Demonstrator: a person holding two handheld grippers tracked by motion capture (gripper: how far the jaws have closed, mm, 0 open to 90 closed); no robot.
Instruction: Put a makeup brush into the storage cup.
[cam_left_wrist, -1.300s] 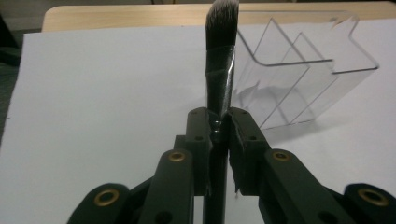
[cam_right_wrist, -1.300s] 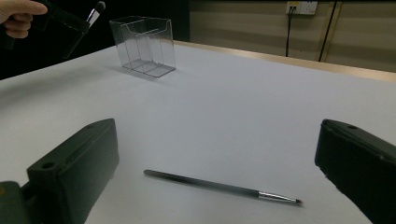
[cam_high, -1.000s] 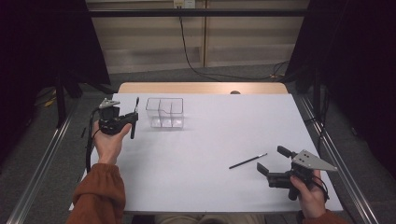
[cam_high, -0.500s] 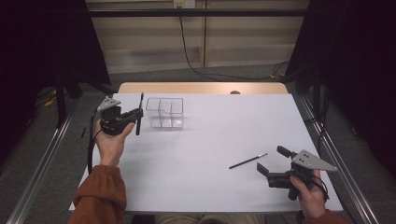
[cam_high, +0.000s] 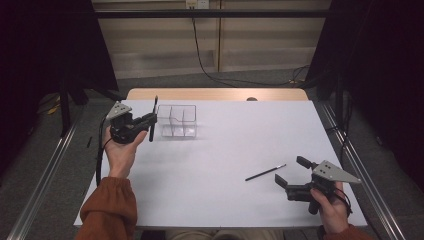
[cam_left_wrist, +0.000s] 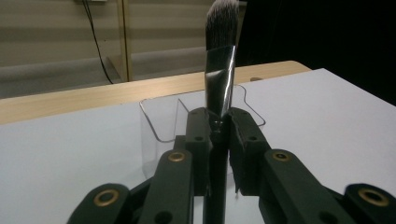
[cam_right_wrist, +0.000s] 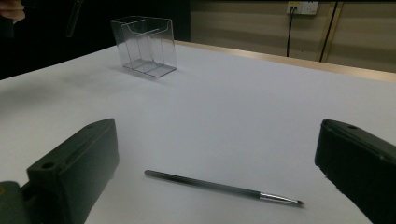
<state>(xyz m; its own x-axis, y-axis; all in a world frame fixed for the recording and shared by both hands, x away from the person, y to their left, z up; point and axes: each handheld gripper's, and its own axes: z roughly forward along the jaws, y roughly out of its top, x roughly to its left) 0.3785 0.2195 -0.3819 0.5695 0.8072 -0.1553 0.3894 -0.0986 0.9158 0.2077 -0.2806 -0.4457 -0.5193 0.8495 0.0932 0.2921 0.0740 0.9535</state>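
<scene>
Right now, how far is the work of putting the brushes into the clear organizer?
Done: nothing; the clear organizer looks empty. In hand: the left gripper holds a flat brush upright beside it. Left: insert it, then the thin brush lying before the open right gripper.

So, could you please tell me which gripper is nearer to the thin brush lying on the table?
The right gripper. The thin brush lies just in front of its open jaws, untouched. The left gripper is across the table beside the clear organizer, holding a makeup brush upright.
</scene>
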